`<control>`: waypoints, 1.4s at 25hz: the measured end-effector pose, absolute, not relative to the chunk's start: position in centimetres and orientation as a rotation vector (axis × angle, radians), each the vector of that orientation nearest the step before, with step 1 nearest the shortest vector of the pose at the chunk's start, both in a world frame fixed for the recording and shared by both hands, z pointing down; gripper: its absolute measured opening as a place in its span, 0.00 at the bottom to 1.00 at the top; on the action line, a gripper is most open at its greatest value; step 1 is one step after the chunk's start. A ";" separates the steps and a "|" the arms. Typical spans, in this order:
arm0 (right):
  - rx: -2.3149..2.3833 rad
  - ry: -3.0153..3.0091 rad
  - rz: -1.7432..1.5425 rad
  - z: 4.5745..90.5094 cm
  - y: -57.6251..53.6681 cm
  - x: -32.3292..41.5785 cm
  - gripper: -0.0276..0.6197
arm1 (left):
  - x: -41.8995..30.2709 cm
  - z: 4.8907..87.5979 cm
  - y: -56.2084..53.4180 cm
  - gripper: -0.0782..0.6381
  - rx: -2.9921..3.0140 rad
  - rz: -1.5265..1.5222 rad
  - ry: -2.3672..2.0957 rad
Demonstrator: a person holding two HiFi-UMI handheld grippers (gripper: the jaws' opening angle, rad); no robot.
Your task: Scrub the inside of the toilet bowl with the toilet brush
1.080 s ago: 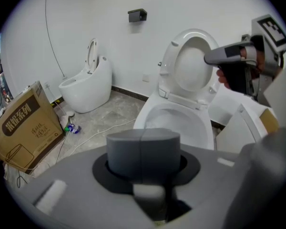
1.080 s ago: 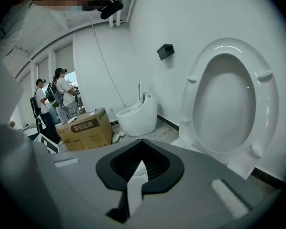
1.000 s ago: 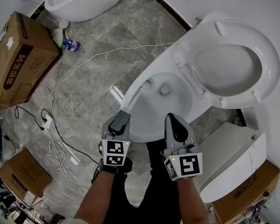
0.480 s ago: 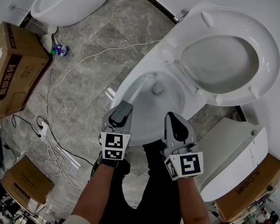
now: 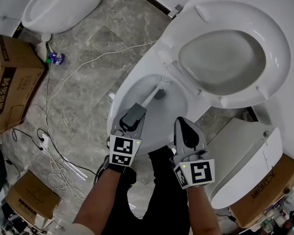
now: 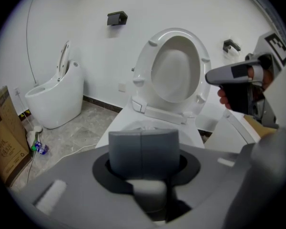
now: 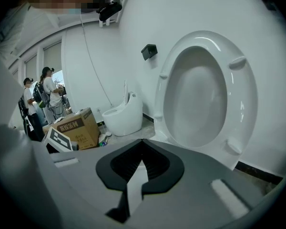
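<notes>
The white toilet bowl (image 5: pixel 118 112) stands open, its seat and lid (image 5: pixel 230 58) raised against the wall. A toilet brush (image 5: pixel 152 96) with a pale shaft reaches into the bowl, its bristle head near the drain. My left gripper (image 5: pixel 135 112) is shut on the brush's grey handle (image 6: pixel 143 149), just over the bowl's near-left rim. My right gripper (image 5: pixel 182 124) hovers over the near-right rim, shut with nothing in it; in the right gripper view its tips (image 7: pixel 142 144) meet and the raised lid (image 7: pixel 200 94) fills the right side. The left gripper view shows the lid (image 6: pixel 176 68) and my right gripper (image 6: pixel 238 78).
A second toilet (image 5: pixel 59 4) stands at the back left, with a small blue bottle (image 5: pixel 55 58) beside it. Cardboard boxes (image 5: pixel 10 82) (image 5: pixel 27 199) and loose cables (image 5: pixel 63 87) lie on the left floor. Another white toilet unit (image 5: pixel 240 155) and a box (image 5: pixel 264 190) crowd the right. People (image 7: pixel 50 97) stand far off.
The brush head has swept from the bowl's left wall rightwards to the drain, and my left gripper has tilted right with it. The right gripper has stayed put.
</notes>
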State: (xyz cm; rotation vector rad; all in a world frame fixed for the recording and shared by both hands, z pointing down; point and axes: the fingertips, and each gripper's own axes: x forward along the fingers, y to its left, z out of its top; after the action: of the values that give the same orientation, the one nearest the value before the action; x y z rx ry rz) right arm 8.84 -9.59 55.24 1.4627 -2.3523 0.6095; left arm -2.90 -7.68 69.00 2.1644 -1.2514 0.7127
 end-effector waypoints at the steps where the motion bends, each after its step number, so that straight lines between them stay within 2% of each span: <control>1: 1.469 -2.347 0.613 55.3 -9.5 9.1 0.06 | -2.5 69.1 -7.7 0.32 2.174 0.712 -1.236; 7: 1.493 -2.320 0.629 55.1 -9.2 10.0 0.06 | -1.6 69.5 -7.1 0.32 2.229 0.758 -1.120; 19: 1.517 -2.267 0.698 52.9 -6.3 10.2 0.06 | -5.0 68.7 -0.4 0.32 2.086 0.932 -1.068; 25: 1.517 -2.255 0.721 54.0 -5.0 10.1 0.06 | -2.8 70.8 1.1 0.32 2.117 1.011 -0.911; 35: 1.555 -2.237 0.712 56.2 -4.8 12.1 0.06 | -0.1 73.8 -0.8 0.32 2.169 0.963 -0.867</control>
State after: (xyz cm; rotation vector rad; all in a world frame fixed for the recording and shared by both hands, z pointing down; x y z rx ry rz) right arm 12.13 -4.84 56.25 1.5548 -2.2367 0.7122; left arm -0.06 -0.79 73.82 2.1694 -0.8675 0.9629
